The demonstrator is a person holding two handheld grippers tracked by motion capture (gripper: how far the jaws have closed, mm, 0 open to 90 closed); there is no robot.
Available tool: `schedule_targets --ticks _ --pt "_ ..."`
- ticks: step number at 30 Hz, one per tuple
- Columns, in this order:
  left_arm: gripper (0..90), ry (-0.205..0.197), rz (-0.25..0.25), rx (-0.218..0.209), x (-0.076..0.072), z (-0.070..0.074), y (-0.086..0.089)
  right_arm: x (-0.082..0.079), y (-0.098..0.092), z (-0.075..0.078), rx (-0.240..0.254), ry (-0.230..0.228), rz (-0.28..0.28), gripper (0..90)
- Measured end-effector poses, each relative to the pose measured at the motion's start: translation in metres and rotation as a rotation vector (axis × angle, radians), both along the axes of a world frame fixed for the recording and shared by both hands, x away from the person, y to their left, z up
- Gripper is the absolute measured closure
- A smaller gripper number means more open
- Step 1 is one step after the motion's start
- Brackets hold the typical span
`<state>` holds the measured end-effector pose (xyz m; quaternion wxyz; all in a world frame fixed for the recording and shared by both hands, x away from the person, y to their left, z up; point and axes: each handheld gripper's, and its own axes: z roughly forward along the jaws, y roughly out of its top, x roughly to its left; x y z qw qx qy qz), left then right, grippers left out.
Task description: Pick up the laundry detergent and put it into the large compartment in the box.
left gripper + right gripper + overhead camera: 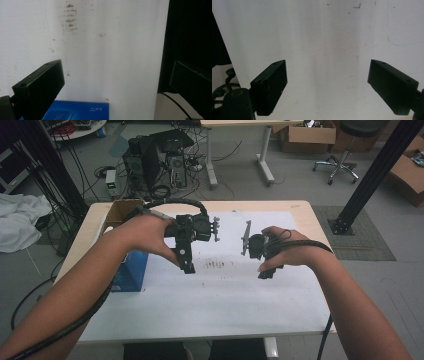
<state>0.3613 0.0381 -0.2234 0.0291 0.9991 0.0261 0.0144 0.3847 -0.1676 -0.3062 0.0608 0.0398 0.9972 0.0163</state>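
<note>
Both grippers hover over a white sheet (225,290) that covers the table. My left gripper (187,262) hangs left of centre and points down toward the near side. In the left gripper view its black jaws (116,70) stand wide apart with nothing between them, and a blue box (77,111) lies just below them. My right gripper (265,270) is held right of centre, a short gap from the left one. In the right gripper view the right gripper (328,67) is open over bare white sheet, holding nothing.
The blue box (131,270) sits at the table's left edge, with an open cardboard box (120,212) behind it. Faint dark smudges (216,265) mark the sheet between the grippers. Computers and cables (155,160) crowd the floor beyond the table; a black post (370,175) stands at right.
</note>
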Motion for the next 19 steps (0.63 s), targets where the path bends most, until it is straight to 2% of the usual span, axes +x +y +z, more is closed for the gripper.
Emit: schedule_targets --ticks 19 --pt "0.1 0.008 -0.003 -0.011 0.0034 -0.0022 0.0029 0.0007 0.0008 -0.0004 0.007 -0.008 0.001 16.1"
